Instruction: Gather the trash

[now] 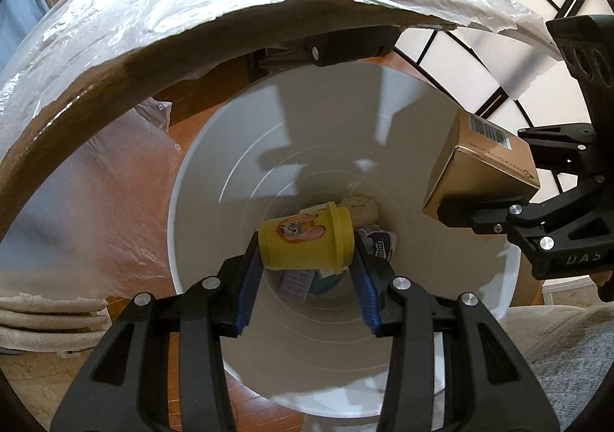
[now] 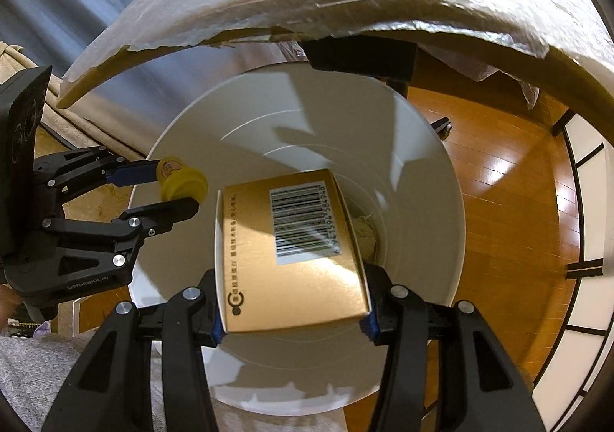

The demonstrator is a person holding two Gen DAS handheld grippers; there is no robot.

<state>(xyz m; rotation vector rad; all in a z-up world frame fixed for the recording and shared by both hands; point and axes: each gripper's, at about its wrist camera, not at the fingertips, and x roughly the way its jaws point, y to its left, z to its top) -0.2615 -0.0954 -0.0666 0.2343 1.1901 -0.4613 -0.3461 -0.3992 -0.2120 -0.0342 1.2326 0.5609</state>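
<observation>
The desk [image 1: 115, 25], wrapped in crinkled clear plastic with its brown rim showing through a torn strip, arcs across the top of both views, and below its edge lies the wooden floor [image 2: 495, 178]. On that floor, just under the desk's edge, stands a white bin [image 1: 238, 201], open at the top (both cameras look straight down into it). At the bottom of the bin lies some trash [image 1: 364, 207]: a crumpled pale wad and a few printed scraps, too jumbled to name further. The gold box [image 2: 295, 259], with a barcode label on its upper face, hangs over the bin's mouth, clamped between the fingers of the right gripper [image 2: 293, 324], which press on its two side faces; in the left view the same box sits over the bin's right rim. The left gripper [image 1: 307, 267] has its blue-padded fingers closed on a small yellow jar [image 1: 307, 242], lying on its side with a cartoon sticker facing up and its lid pointing right, held above the middle of the bin. From the right view the jar is over the bin's left rim, well apart from the box.
</observation>
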